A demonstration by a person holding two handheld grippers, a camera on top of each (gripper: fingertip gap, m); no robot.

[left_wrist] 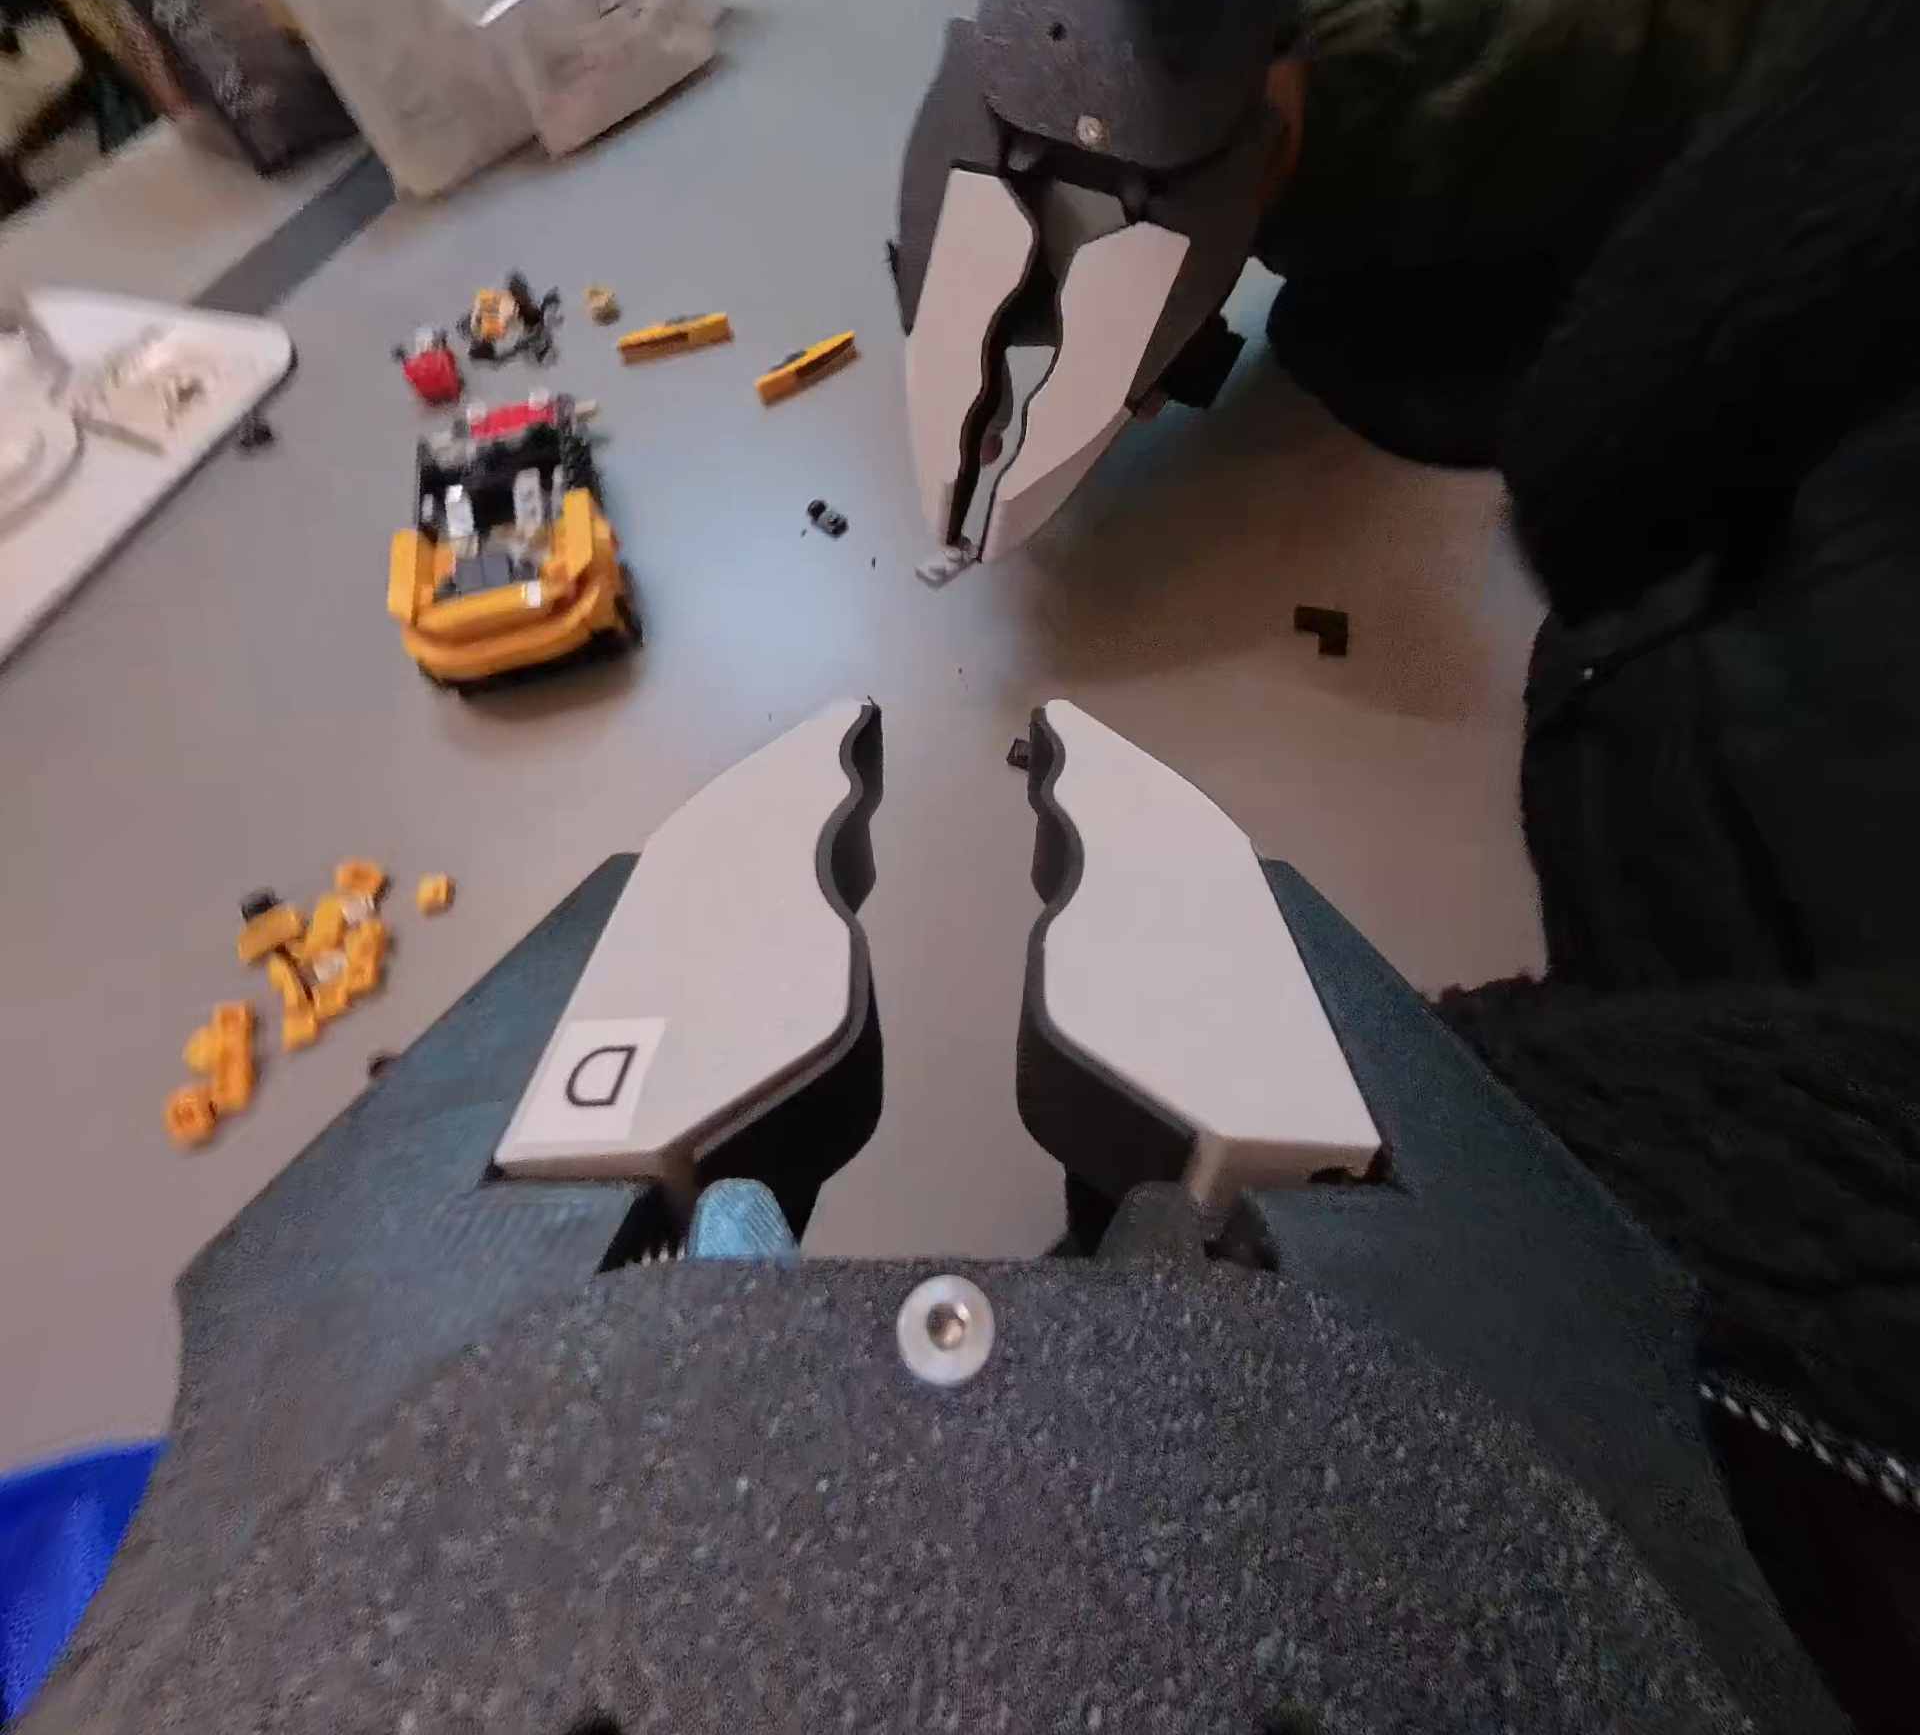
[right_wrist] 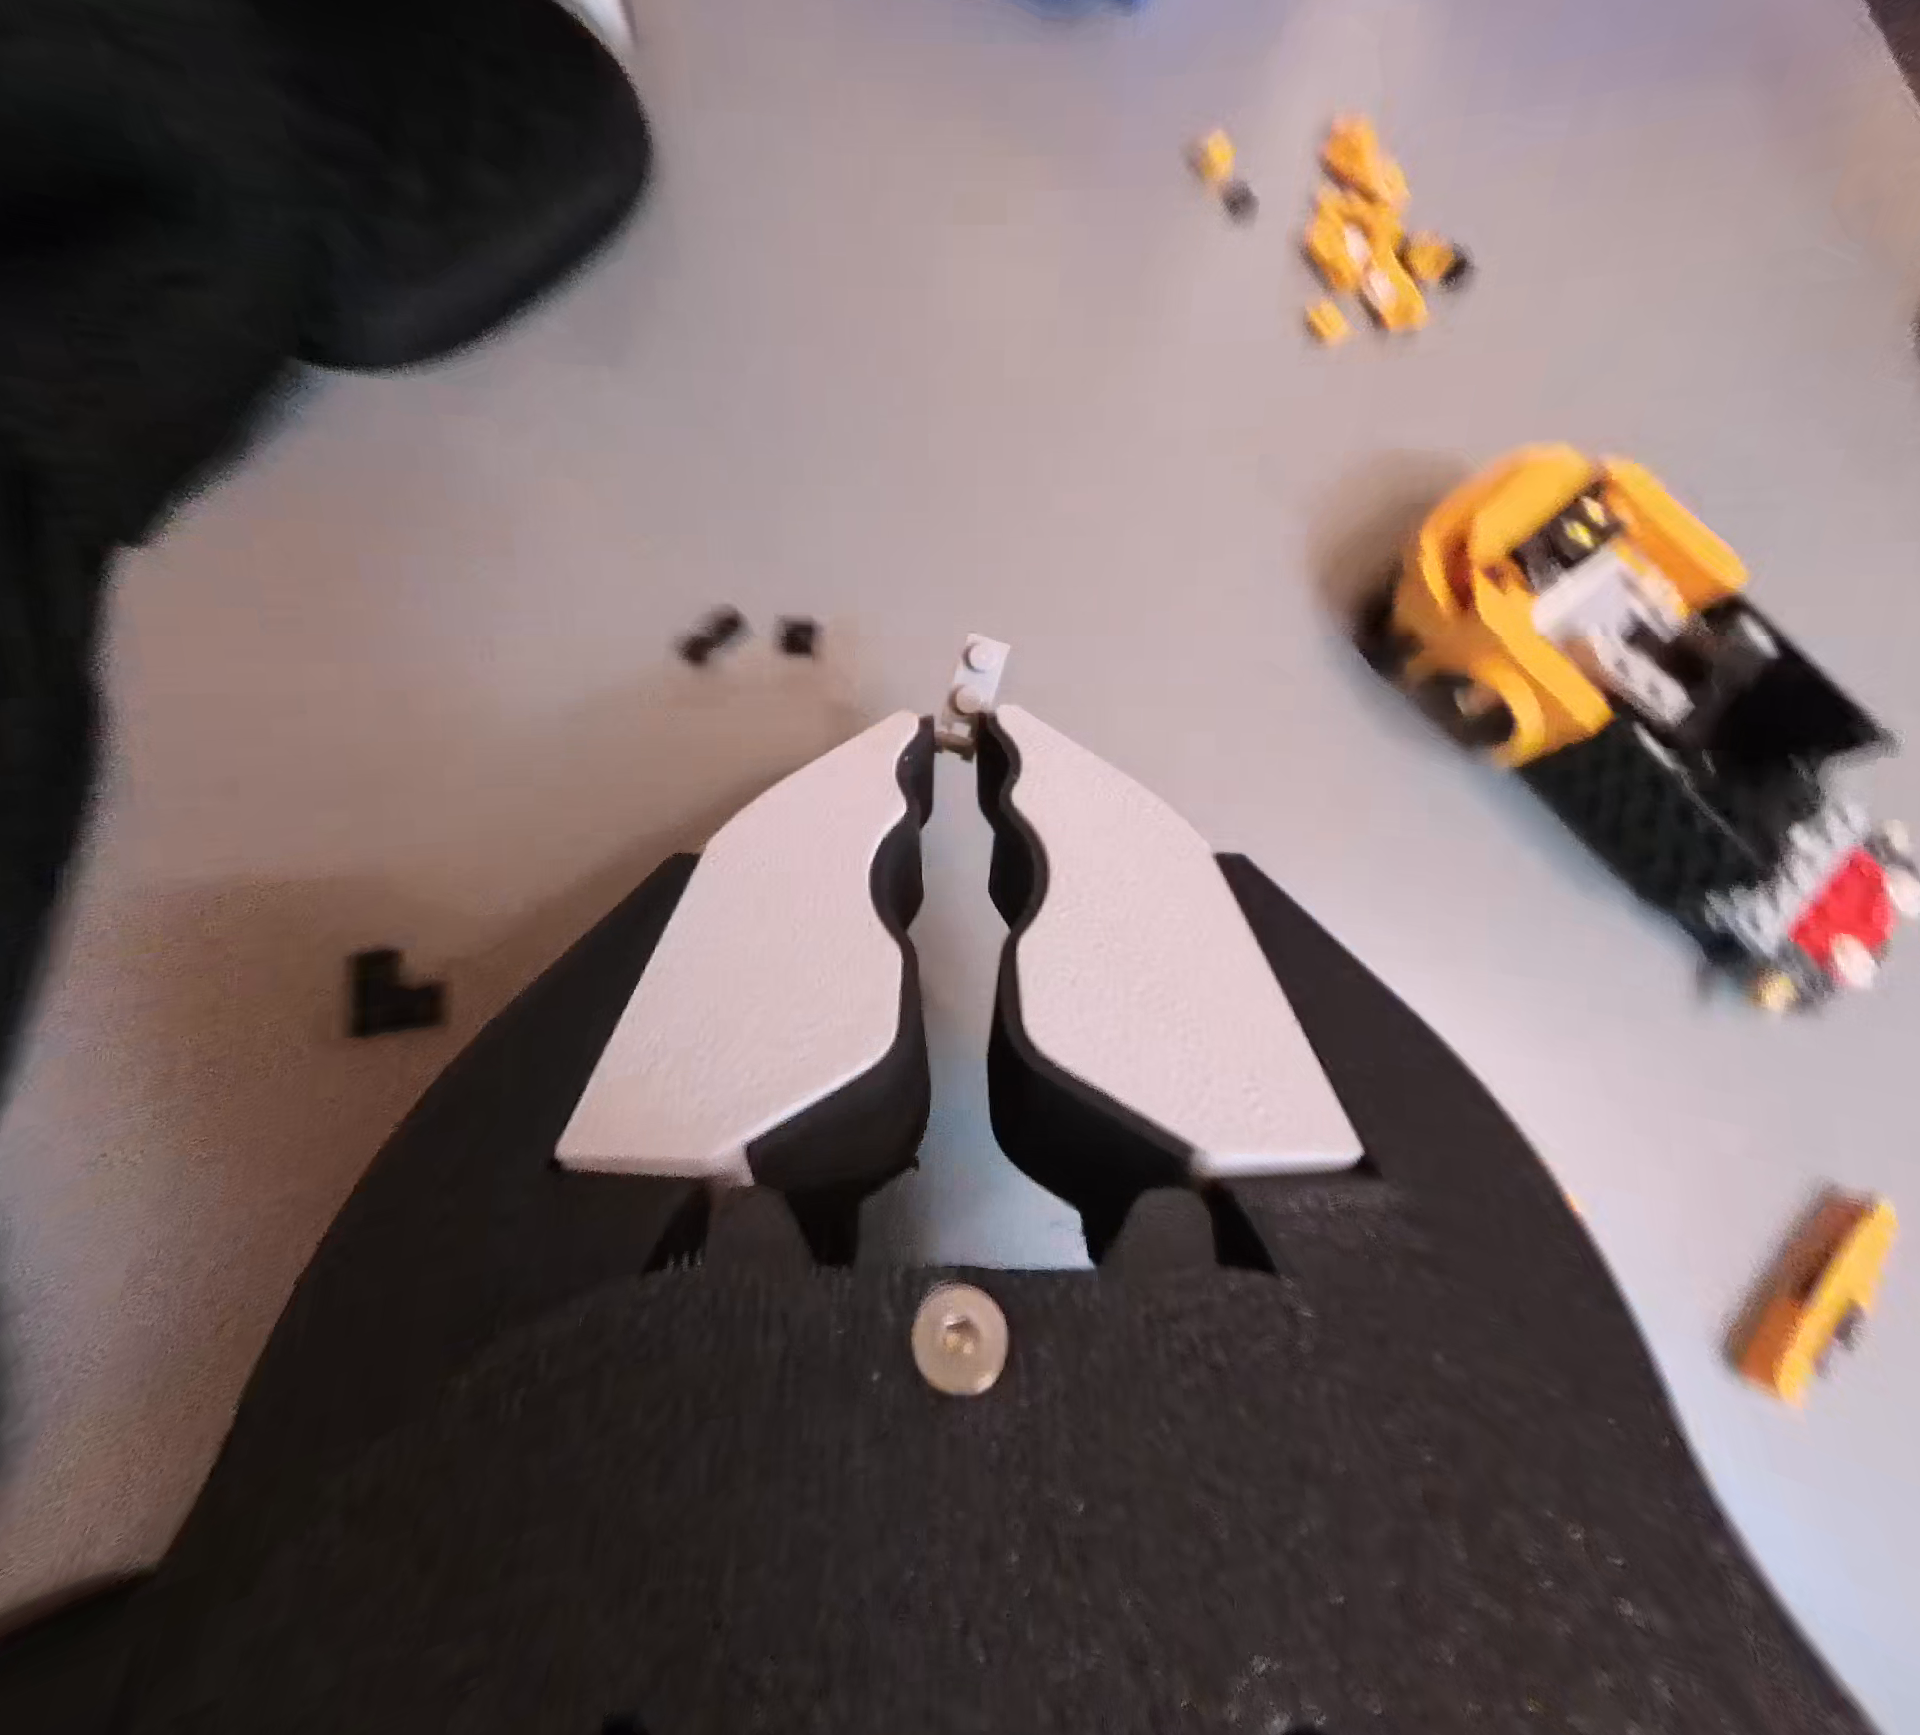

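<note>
The left gripper [left_wrist: 956,729] hovers over the grey bench [left_wrist: 727,750] with its fingers spread wide and nothing between them, a tiny black piece [left_wrist: 1020,753] just beside the right fingertip. Farther on, the right gripper [right_wrist: 954,729] has its fingers nearly closed, pinching the end of a small grey two-stud plate [right_wrist: 977,677]. Beyond lie a half-built yellow toy car [left_wrist: 509,563] and loose yellow bricks [left_wrist: 291,968].

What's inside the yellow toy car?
The yellow toy car has no roof: black insides show, with little grey and clear bricks and a red block at its far end. Underneath, its wheels and base are mostly hidden against the grey table.
</note>
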